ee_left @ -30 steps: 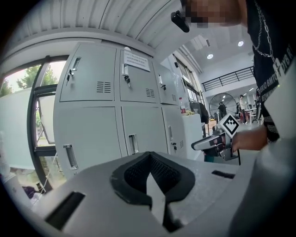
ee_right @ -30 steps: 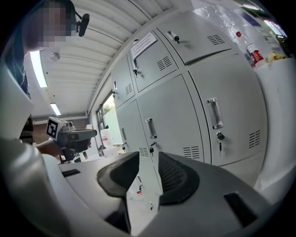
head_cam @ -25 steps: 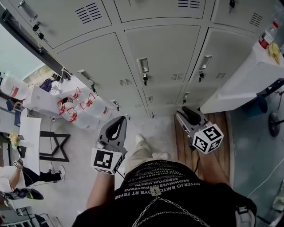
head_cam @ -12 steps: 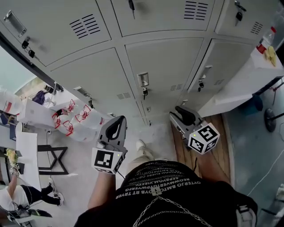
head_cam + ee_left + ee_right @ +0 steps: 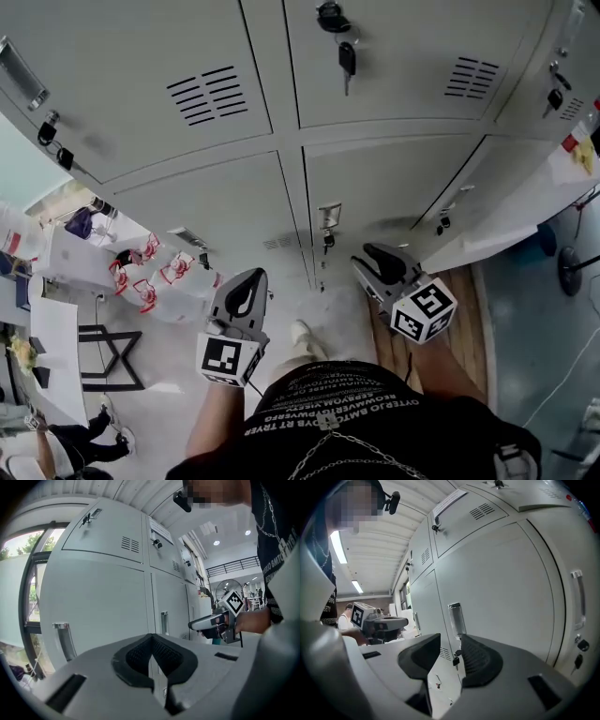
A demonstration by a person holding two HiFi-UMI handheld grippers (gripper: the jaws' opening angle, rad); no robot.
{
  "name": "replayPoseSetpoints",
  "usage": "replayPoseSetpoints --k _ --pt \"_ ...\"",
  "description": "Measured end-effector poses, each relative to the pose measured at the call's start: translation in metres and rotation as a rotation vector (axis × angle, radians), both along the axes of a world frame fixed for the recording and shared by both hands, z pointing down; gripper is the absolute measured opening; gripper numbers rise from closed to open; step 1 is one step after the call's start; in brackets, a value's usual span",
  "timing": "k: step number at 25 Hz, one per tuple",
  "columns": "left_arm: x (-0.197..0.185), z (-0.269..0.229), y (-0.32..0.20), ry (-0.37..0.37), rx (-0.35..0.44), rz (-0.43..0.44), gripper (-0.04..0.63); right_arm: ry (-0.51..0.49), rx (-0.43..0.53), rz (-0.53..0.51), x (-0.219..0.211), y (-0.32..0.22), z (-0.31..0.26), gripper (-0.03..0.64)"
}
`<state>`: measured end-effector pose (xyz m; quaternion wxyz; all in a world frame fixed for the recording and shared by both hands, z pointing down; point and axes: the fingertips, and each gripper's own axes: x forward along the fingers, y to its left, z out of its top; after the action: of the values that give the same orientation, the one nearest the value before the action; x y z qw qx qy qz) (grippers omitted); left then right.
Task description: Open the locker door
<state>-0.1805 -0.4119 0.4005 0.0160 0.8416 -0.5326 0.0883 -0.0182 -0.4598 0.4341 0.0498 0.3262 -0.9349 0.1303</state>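
Grey lockers fill the head view. The middle-row door [image 5: 394, 187] is closed, with a metal handle [image 5: 329, 217] and a key [image 5: 328, 241] hanging under it. My right gripper [image 5: 362, 265] is open just below and right of that handle, apart from it. In the right gripper view the handle [image 5: 456, 619] and key [image 5: 455, 661] show in the gap between the jaws of the right gripper [image 5: 450, 640]. My left gripper [image 5: 252, 275] is shut and empty, lower left of the handle. Its own view shows the left gripper [image 5: 151, 642], the same handle [image 5: 164, 623] and the right gripper [image 5: 206, 622].
Plastic bags with red print [image 5: 155, 258] lie on the floor at the left, with a black folding stand [image 5: 112, 342] nearer. A white table [image 5: 525, 202] juts out at the right above a wooden floor strip [image 5: 469, 309]. An upper locker has a hanging key [image 5: 346, 56].
Both grippers and the head view have moved toward the lockers. The middle door's handle now lies closer, just above the grippers. Neither gripper's jaws have visibly changed.
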Motion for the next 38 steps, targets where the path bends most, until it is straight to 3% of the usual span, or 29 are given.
replayPoseSetpoints --k 9,20,27,32,38 --pt "-0.021 0.009 -0.036 0.010 -0.012 0.019 -0.002 -0.002 0.029 -0.057 -0.048 -0.037 -0.008 0.143" --pt "-0.041 0.026 -0.048 0.019 -0.043 0.038 -0.002 0.007 0.018 -0.041 -0.075 -0.059 -0.004 0.141" --pt "-0.054 0.027 -0.041 0.012 -0.049 0.016 -0.002 0.033 0.042 -0.015 -0.087 -0.071 -0.009 0.175" --pt "-0.059 0.027 -0.024 0.006 -0.050 -0.012 -0.002 0.092 0.031 0.022 -0.089 -0.073 -0.007 0.160" --pt "-0.052 0.019 0.001 -0.001 -0.030 -0.038 -0.002 0.118 0.018 -0.013 -0.085 -0.054 -0.008 0.181"
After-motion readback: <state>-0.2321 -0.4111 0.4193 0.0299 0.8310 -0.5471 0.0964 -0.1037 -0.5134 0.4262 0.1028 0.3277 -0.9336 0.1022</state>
